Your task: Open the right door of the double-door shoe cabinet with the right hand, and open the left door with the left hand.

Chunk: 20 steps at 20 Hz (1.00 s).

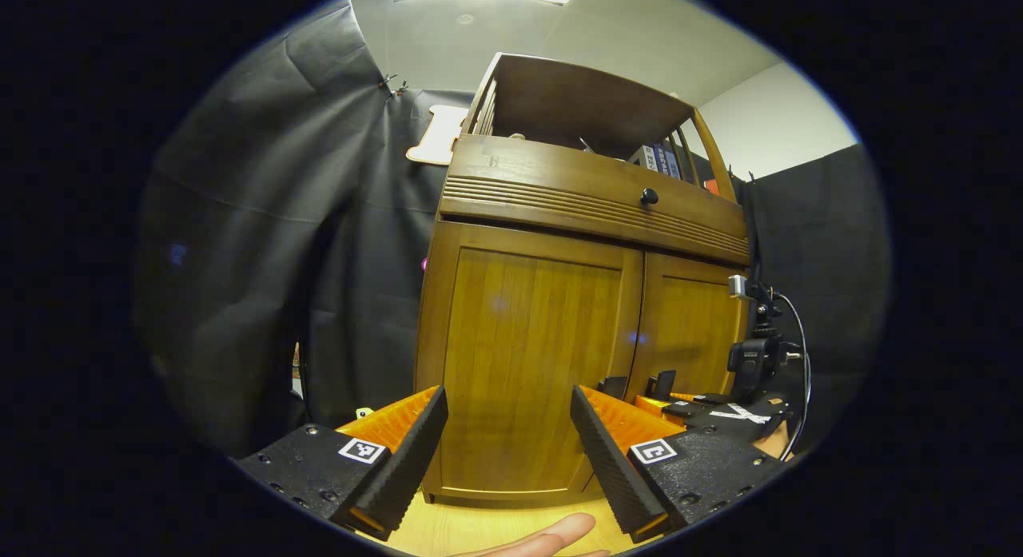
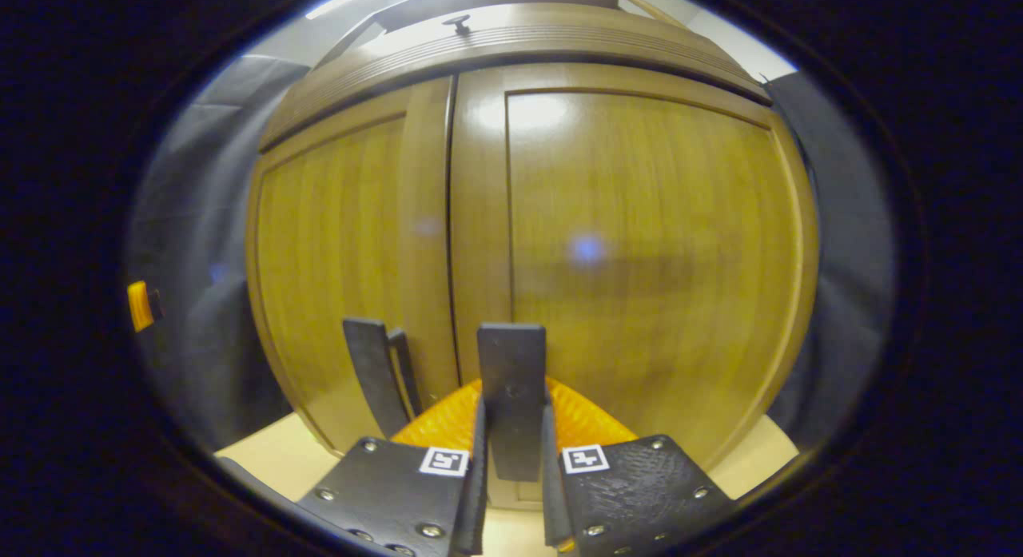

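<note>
Cabinet-front: right claw (image 2: 511, 493) on handle (image 2: 512, 397).

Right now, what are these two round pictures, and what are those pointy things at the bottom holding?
A person holds two pinching tools, one in each hand, and each tool carries a camera. In the left gripper view, the left gripper is open and holds nothing. It faces a brown wooden shoe cabinet that stands on a pale wooden floor. In the right gripper view, the right gripper pinches the dark flat handle of the right door. Both doors look closed.
</note>
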### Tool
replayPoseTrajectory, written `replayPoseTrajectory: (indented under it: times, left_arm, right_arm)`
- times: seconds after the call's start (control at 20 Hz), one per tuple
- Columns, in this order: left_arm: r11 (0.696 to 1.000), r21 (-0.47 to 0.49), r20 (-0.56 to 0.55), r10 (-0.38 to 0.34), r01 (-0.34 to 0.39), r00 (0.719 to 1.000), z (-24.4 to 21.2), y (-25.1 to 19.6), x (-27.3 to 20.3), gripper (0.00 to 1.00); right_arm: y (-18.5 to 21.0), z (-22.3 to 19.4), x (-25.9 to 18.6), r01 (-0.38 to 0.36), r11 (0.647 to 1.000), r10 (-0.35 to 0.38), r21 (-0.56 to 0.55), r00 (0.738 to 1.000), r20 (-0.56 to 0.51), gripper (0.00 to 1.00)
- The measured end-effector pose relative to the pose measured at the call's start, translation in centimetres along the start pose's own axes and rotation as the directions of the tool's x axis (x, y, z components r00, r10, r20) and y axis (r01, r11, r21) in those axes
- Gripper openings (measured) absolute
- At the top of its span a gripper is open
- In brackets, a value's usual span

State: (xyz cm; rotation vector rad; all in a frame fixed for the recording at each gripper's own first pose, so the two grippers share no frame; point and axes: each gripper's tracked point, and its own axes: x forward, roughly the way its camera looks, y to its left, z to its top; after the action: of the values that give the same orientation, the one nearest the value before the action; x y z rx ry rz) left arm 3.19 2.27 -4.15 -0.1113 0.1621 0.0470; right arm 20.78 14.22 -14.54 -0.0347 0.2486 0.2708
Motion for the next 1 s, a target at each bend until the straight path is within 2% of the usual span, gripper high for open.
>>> replayPoseTrajectory:
  times: [0.1,0.2,0.25,0.3,0.35,0.55,0.65,0.7,0.8,0.9,1.0]
  left_arm:
    - [1.0,0.005,-0.01,-0.015,0.015,1.0,-0.4,-0.5,0.1,0.95]
    - [1.0,0.011,-0.014,-0.029,0.03,0.999,-0.5,-0.9,0.0,0.92]
    - [0.999,0.018,-0.014,-0.034,0.034,0.999,-0.4,-0.9,0.0,0.96]
    - [0.999,0.021,-0.013,-0.036,0.036,0.999,-0.5,-1.0,-0.1,0.95]
    - [0.999,0.022,-0.012,-0.038,0.038,0.999,-0.4,-1.1,-0.1,0.92]
    - [0.999,0.023,-0.006,-0.045,0.045,0.999,-0.3,-1.3,-0.3,0.92]
    - [0.999,0.024,-0.004,-0.042,0.042,0.999,-0.3,-1.4,-0.3,0.92]
    - [0.999,0.025,-0.002,-0.042,0.042,0.999,-0.3,-1.5,-0.3,0.95]
    - [0.998,0.032,-0.006,-0.044,0.045,0.999,-0.5,-1.7,-0.3,0.92]
    - [0.998,0.042,-0.008,-0.05,0.05,0.999,-0.6,-2.1,-0.3,0.95]
    - [0.995,0.066,-0.004,-0.069,0.07,0.998,-0.6,-2.9,-0.4,0.92]
  right_arm:
    - [-0.2,-0.2,-0.5,-0.006,1.0,0.006,-0.009,1.0,0.0,0.28]
    - [0.0,-0.1,-0.8,-0.031,0.999,0.031,0.013,0.999,0.006,0.29]
    - [0.0,-0.3,-1.4,-0.046,0.999,0.046,0.012,0.999,0.007,0.29]
    - [0.1,-0.3,-1.6,-0.057,0.998,0.057,0.018,0.998,0.008,0.31]
    - [0.1,-0.2,-1.6,-0.069,0.998,0.069,0.009,0.998,0.01,0.27]
    - [0.5,0.3,-1.3,-0.109,0.994,0.109,-0.021,0.994,-0.015,0.29]
    - [0.4,0.4,-1.3,-0.112,0.994,0.113,0.015,0.993,-0.021,0.29]
    - [0.3,0.6,-1.3,-0.115,0.993,0.115,0.017,0.993,-0.025,0.29]
    - [0.3,0.4,-1.3,-0.117,0.993,0.117,0.013,0.993,-0.029,0.29]
    - [0.4,0.3,-1.3,-0.121,0.992,0.122,0.021,0.992,-0.029,0.29]
    - [0.3,0.4,-1.4,-0.118,0.992,0.119,0.043,0.993,-0.028,0.27]
